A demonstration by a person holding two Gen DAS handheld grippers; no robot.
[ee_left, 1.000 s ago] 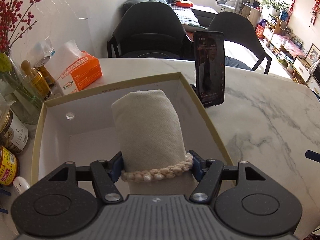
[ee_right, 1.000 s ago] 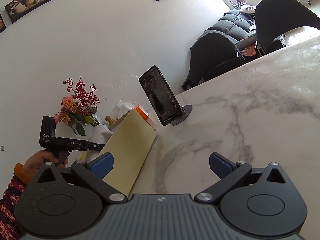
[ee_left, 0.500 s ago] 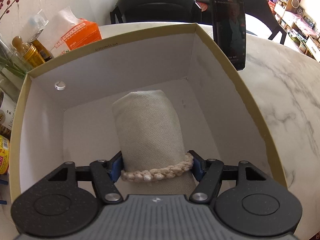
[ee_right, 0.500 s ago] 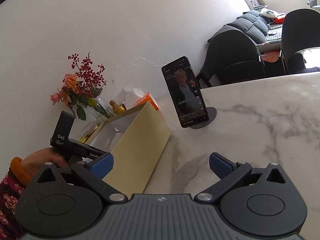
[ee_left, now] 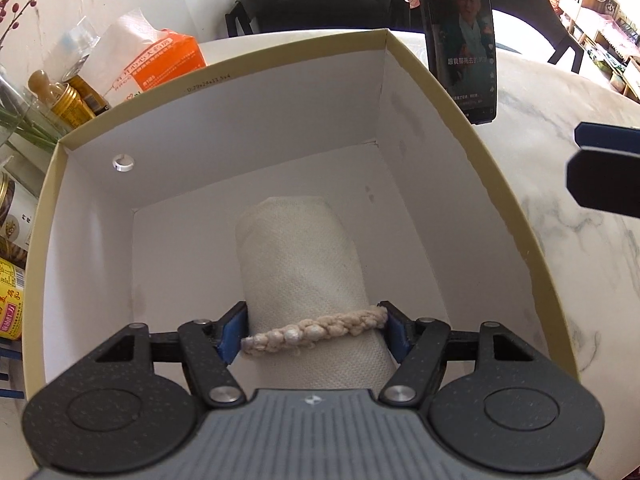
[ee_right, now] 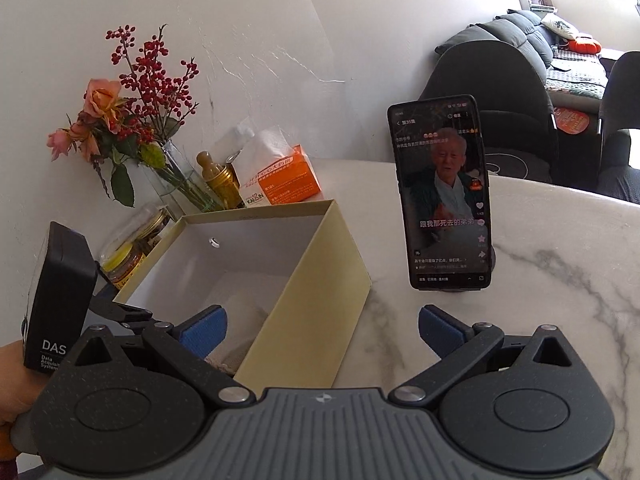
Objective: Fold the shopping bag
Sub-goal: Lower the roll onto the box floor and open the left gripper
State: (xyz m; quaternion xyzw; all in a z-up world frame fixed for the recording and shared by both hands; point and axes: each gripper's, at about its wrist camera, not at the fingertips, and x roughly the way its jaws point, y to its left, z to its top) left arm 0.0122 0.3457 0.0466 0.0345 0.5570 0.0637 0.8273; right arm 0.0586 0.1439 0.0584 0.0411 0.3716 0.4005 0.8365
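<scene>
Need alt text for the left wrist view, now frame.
The left gripper holds a rolled beige shopping bag, tied with a braided cord, down inside an open white-lined cardboard box. Beyond the box on the marble table stand a phone playing video and an orange tissue pack; the right gripper's fingers enter at the right edge.

Left looks into box (ee_left: 420, 92), right beside, shared

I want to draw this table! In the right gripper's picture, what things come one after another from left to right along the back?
Flowers → bottle → tissue box → phone → chair.
</scene>
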